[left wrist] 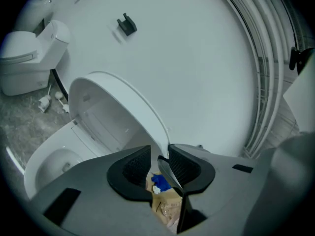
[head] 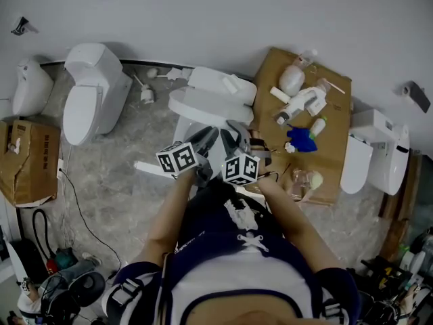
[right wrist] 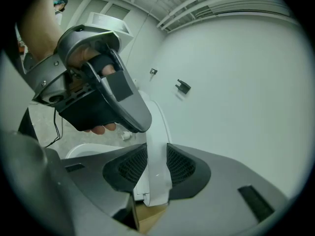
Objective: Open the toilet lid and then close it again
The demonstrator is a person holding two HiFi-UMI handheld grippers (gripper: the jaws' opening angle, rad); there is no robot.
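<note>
One toilet lid [left wrist: 106, 102], raised: right gripper [right wrist: 157, 167] clamps edge (left gripper [left wrist: 160, 162] gapes).

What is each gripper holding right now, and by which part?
The right gripper clamps its jaws on the raised white plastic toilet lid by its rim. The left gripper has its jaws apart, gripping nothing.

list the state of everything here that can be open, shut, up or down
toilet lid, raised and tilted, held by its edge
right gripper, shut on the toilet lid's edge
left gripper, open, pads pressing on nothing
neighbouring toilet, lid down
</note>
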